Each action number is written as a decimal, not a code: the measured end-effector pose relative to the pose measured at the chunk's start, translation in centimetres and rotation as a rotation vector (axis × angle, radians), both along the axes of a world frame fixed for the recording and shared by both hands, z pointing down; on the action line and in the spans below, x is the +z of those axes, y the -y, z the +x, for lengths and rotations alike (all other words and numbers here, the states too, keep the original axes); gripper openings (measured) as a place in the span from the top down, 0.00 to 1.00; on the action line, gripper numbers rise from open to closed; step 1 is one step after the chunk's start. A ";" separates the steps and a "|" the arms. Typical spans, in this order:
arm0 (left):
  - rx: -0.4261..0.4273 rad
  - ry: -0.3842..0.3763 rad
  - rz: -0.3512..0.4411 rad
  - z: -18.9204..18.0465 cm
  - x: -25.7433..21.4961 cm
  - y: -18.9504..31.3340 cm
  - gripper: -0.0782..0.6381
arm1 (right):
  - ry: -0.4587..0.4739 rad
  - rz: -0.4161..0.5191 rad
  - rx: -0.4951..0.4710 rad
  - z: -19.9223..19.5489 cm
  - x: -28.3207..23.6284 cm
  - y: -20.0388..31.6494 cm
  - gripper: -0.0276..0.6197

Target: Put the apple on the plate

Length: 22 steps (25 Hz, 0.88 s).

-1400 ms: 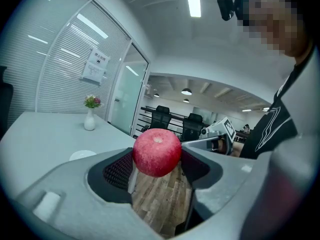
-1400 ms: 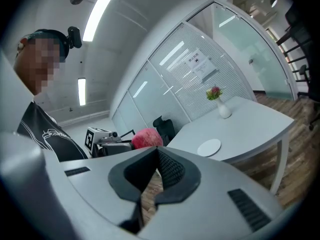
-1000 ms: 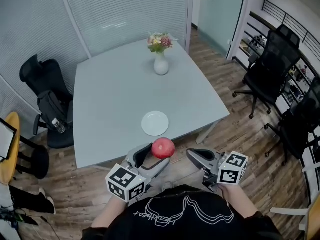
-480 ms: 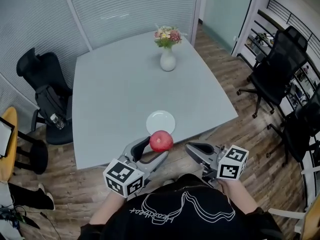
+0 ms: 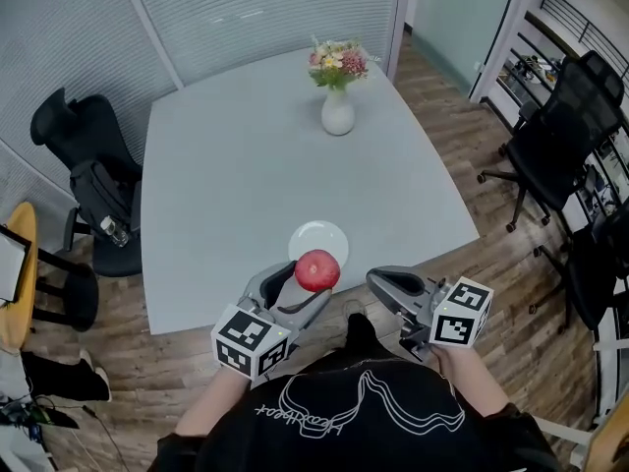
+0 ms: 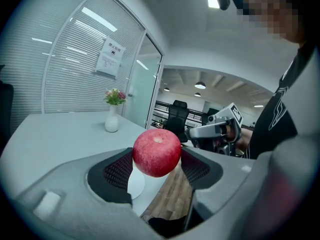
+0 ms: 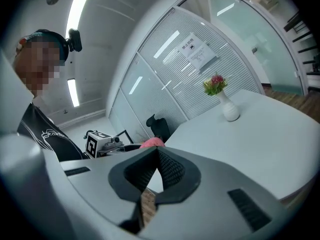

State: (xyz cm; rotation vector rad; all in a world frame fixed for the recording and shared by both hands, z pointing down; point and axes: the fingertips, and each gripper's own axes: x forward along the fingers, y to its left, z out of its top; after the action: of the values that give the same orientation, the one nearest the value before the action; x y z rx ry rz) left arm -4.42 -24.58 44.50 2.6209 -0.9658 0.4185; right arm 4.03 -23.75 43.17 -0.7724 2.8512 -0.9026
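A red apple (image 5: 316,269) is held in my left gripper (image 5: 301,283), whose jaws are shut on its two sides. In the head view it hangs over the near edge of the small white plate (image 5: 322,236), which lies near the front edge of the grey table (image 5: 236,175). In the left gripper view the apple (image 6: 156,152) sits between the black pads, with part of the plate (image 6: 136,182) showing below it. My right gripper (image 5: 385,285) is shut and empty, off the table's front edge to the right of the apple; its pads (image 7: 169,170) meet.
A white vase with flowers (image 5: 337,114) stands at the table's far side. Black office chairs stand left (image 5: 79,155) and right (image 5: 550,146) of the table. Wooden floor lies below the table's front edge.
My left gripper has carried the apple forward, from off the table's front edge to over the plate's near rim. The right gripper stays shut beside it.
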 end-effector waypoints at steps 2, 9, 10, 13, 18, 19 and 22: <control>-0.011 0.009 -0.014 0.1 0.7 1.3 0.46 | 0.004 -0.007 -0.005 0.2 0.2 1.2 0.94; -0.045 0.045 -0.064 0.1 3.3 4.7 0.46 | 0.005 -0.043 -0.011 1.1 1.2 4.5 0.94; -0.049 0.052 -0.068 0.1 3.7 5.3 0.46 | 0.005 -0.048 -0.011 1.2 1.4 5.0 0.94; -0.064 0.071 -0.083 0.0 5.2 6.7 0.46 | 0.003 -0.060 -0.006 1.7 1.9 6.1 0.94; -0.073 0.104 -0.112 0.0 8.2 8.3 0.46 | 0.000 -0.090 0.000 2.5 3.0 7.4 0.94; -0.071 0.107 -0.122 0.0 8.8 8.6 0.46 | -0.001 -0.094 0.000 2.6 3.1 7.7 0.94; -0.073 0.125 -0.147 0.0 10.5 9.5 0.46 | -0.005 -0.101 -0.002 2.8 3.3 8.3 0.94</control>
State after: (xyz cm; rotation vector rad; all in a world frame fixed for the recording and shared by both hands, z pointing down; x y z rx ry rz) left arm -4.39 -34.07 55.02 2.4440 -1.0244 0.6178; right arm 6.80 -32.05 46.43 -0.7823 2.8304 -1.0539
